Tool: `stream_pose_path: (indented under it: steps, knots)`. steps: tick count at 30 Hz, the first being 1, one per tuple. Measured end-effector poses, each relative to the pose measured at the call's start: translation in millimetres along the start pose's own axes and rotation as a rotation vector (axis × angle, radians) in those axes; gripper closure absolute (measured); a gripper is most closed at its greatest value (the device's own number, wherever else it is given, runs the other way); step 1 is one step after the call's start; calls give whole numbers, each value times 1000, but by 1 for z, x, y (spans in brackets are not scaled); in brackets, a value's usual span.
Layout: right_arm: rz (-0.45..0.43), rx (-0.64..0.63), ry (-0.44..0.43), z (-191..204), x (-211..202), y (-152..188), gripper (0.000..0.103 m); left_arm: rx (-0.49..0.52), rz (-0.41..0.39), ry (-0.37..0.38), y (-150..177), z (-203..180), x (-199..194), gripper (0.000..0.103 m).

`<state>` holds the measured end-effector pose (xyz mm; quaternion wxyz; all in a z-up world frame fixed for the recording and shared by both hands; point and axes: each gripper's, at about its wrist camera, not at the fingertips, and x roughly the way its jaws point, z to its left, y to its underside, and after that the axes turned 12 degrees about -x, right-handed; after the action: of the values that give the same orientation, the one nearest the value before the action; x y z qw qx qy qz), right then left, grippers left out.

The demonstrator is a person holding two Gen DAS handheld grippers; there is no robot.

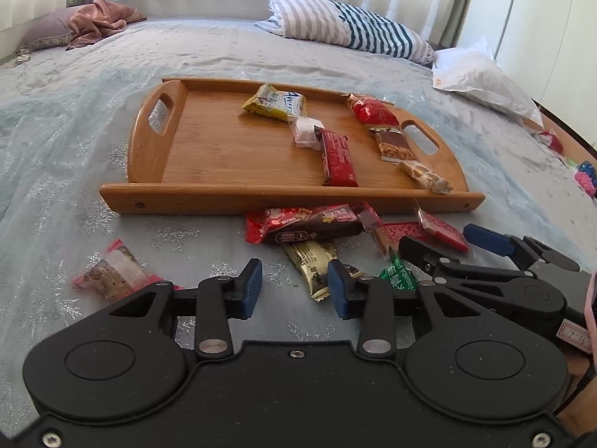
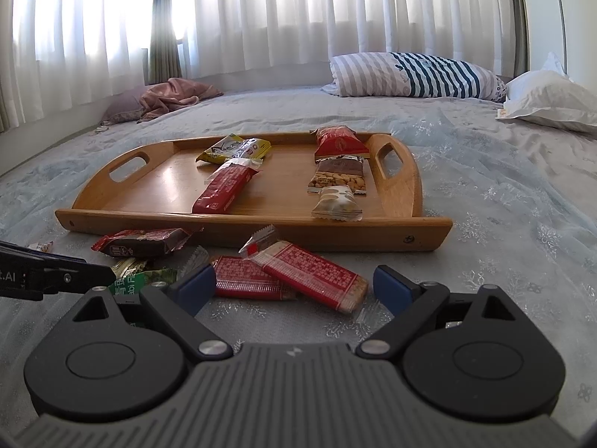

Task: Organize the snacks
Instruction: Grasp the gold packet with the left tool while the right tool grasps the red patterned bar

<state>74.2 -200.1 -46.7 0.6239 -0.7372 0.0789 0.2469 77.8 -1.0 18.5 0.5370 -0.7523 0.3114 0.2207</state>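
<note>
A wooden tray (image 1: 209, 149) (image 2: 156, 186) lies on the bed with several snack packets in it: a yellow one (image 1: 274, 102), a red bar (image 1: 337, 156) and nut bars (image 1: 395, 143). More snacks lie on the sheet in front of the tray: a dark chocolate bar (image 1: 309, 224) (image 2: 143, 242), a gold packet (image 1: 313, 267), a green packet (image 1: 397, 272), two red checked bars (image 2: 309, 276) and a clear pink-edged packet (image 1: 115, 272). My left gripper (image 1: 294, 291) is open and empty over the gold packet. My right gripper (image 2: 294, 285) (image 1: 447, 242) is open wide around the red checked bars.
A striped pillow (image 1: 350, 26) and a white pillow (image 1: 481, 78) lie at the far right. A pink cloth (image 1: 97, 22) lies on a pillow at the far left. Small colourful items (image 1: 585, 177) sit at the bed's right edge. Curtains hang behind the bed.
</note>
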Motion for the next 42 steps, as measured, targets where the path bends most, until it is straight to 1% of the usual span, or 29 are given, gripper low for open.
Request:
stream_pose_path:
  steps: [1, 5, 7, 8, 10, 11, 13, 18, 23, 28, 36, 42]
  knots:
    - [0, -1, 0, 0, 0, 0, 6, -6, -3, 4, -1, 0, 0, 66]
    - [-1, -6, 5, 1, -1, 0, 6, -58, 11, 44, -5, -2, 6, 58]
    - [-2, -7, 6, 1, -1, 0, 6, -83, 18, 54, -6, -3, 12, 58]
    - [-2, -7, 6, 1, -1, 0, 6, -89, 17, 45, -5, -5, 16, 58]
    - [-2, -7, 5, 1, -1, 0, 6, -79, 0, 23, -4, -8, 21, 59]
    - [-2, -7, 6, 1, -1, 0, 6, -70, -9, 15, -3, -10, 22, 62]
    - [-2, -7, 6, 1, -1, 0, 6, -39, -11, -1, -2, -15, 25, 74]
    - [-9, 8, 12, 0, -2, 0, 5, 19, 3, 7, 1, -21, 19, 76]
    - [-23, 99, -9, -13, -7, -2, 3, 29, 7, 4, 2, -19, 10, 76]
    - [-14, 175, 10, -22, -8, -3, 3, 34, 2, 13, 3, -18, 0, 76]
    - [6, 127, 28, -11, -7, -12, 3, 43, -13, 43, 2, -19, -16, 76]
    - [45, 109, 45, -7, 0, -14, 6, 33, -24, 39, 0, -15, -20, 76]
